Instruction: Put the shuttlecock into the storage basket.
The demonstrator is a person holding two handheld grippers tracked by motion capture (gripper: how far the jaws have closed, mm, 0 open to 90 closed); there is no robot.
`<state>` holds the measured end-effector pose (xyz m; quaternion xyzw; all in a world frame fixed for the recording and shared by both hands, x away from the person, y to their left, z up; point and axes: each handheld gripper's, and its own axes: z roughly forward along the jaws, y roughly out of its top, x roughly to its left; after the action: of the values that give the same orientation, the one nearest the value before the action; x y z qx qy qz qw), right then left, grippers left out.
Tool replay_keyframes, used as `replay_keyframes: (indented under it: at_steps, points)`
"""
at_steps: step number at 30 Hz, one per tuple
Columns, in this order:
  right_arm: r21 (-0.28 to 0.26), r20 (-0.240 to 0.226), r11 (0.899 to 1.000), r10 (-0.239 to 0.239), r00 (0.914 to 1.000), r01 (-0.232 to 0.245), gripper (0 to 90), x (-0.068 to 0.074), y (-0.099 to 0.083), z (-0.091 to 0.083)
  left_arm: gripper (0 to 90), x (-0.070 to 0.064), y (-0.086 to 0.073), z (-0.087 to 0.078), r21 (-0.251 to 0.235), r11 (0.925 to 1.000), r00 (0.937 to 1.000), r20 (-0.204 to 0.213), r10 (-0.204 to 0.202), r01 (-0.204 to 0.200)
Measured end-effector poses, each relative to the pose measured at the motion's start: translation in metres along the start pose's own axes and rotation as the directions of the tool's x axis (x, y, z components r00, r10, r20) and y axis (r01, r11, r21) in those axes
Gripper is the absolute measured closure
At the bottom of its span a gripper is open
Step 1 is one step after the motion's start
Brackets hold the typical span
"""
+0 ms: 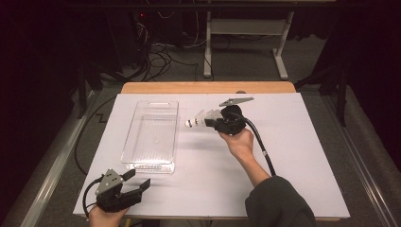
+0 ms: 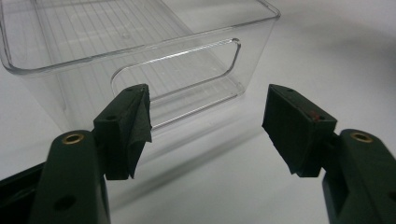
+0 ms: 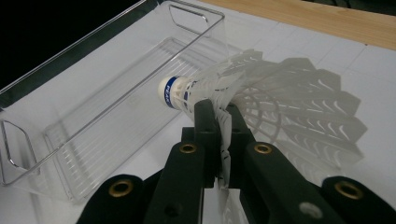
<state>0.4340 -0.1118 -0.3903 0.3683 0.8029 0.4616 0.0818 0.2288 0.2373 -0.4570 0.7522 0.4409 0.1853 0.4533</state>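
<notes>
The right gripper [image 1: 215,122] pinches the feather skirt of a white shuttlecock [image 3: 261,93], probably just above the table [image 1: 293,142] beside the clear bin [image 1: 153,135], while the left gripper [image 2: 205,121] stands wide open, holding nothing, near the bin's short handle wall.

A white feathered shuttlecock [image 3: 261,93] with a blue-banded cork lies sideways, cork toward the clear bin [image 3: 93,116], seemingly above the table.

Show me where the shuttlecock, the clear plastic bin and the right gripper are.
shuttlecock [image 3: 173,92], right gripper view, on its white cork tip with the blue band.
clear plastic bin [image 1: 150,166], high view, on its near end wall.
right gripper [image 3: 219,122], right gripper view, between its fingertips, shut on the feathers.
</notes>
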Motion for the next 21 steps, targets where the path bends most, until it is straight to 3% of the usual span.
replay_keyframes:
  at_steps: [21]
  points:
    - [0.01,-0.042,0.999,-0.037,0.9985,0.037,89.3,0.017,0.014,0.011,33.1,0.001,0.001,0.0,-0.002,1.0,1.0,0.002,0.002,-0.002]
